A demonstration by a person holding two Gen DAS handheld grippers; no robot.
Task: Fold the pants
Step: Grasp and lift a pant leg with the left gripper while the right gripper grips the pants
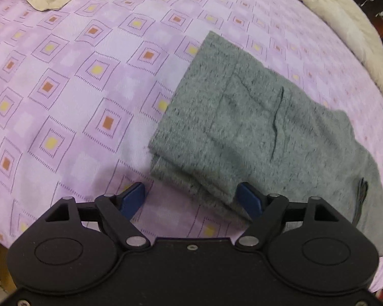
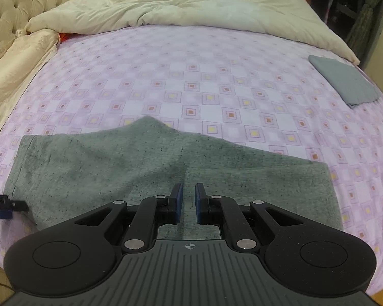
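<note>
**Pants half folded, both grippers empty**

Your left gripper [image 1: 191, 199] hangs over the near corner of the pants [image 1: 242, 127] with its jaws spread wide; the cloth edge lies below and between them, but neither pad presses on it. Your right gripper [image 2: 187, 202] has its jaws nearly together with only a narrow slit between the pads, and nothing is in that slit; it hovers above the middle of the pants [image 2: 166, 168].

The pants lie on the bed [image 2: 191, 76], near its front edge, already doubled over and fairly flat, with a peak of cloth on the far side.

What could go wrong, as I judge it:
- The left jaws straddle stacked layers. Close too shallow and you may catch only the top layer, so the fold peels apart when you lift.
- The right jaws are too narrow to take cloth as they stand; push down like this and you will likely shove a wrinkle into the fold instead.
- The pants sit near the bed edge, so a drag toward you could pull them off.

Hard to make out: the left view is blurred, so the number of layers at that corner is unclear. The pants' near edge is hidden behind each gripper body. A grey folded cloth [image 2: 344, 81] lies far right; I cannot tell what it is.
</note>
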